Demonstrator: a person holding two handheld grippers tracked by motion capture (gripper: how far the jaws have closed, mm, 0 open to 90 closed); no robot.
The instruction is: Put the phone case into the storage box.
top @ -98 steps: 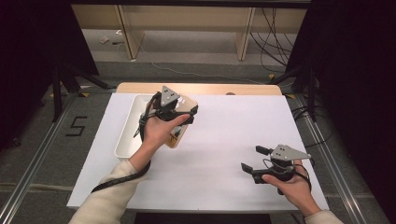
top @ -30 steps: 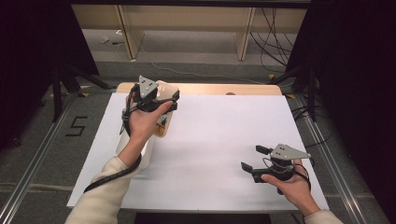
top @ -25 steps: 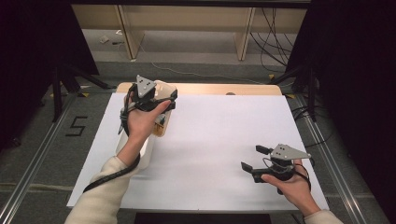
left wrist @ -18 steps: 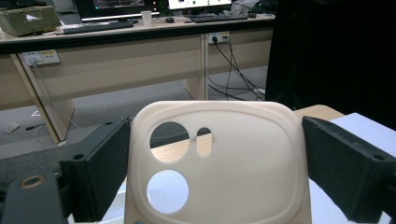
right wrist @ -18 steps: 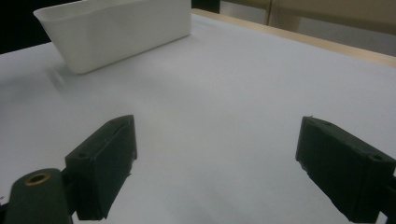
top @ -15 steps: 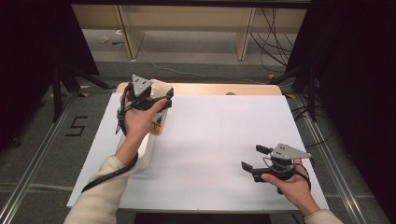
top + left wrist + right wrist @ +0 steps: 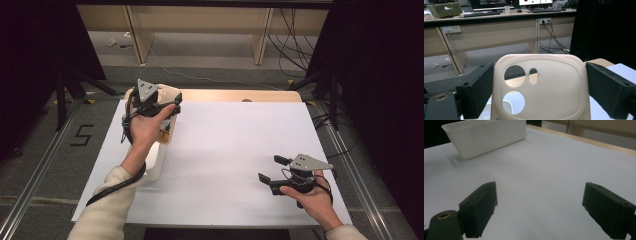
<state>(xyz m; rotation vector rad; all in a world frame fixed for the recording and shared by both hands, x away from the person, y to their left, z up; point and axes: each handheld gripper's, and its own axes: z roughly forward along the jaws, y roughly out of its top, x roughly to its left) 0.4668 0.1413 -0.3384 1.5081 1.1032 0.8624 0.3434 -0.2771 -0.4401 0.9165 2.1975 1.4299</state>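
Left gripper [image 7: 539, 82]: closed on the phone case [image 7: 540, 87], which was pinched by its two side edges between the black jaws and held upright in front of them, raised above the far left corner of the table.
Phone case: a cream, matt, smooth shell with rounded corners and a raised rim; two round holes and one small oval slot were cut near its left side.
Right gripper [image 7: 539, 207]: jaws spread wide with nothing between them, held low over the white sheet at the near right of the table [image 7: 240, 150].
Jaws: blocky, dark, with a dull, slightly grainy face.
Tray [image 7: 486, 135]: a white, smooth, rounded-walled plastic tub seen ahead and to the left of the right gripper, well apart from it.
Surface: a plain white sheet was laid over a pale wooden top.
Room: grey floor, light wooden desks and trailing black cables were seen beyond the left gripper.
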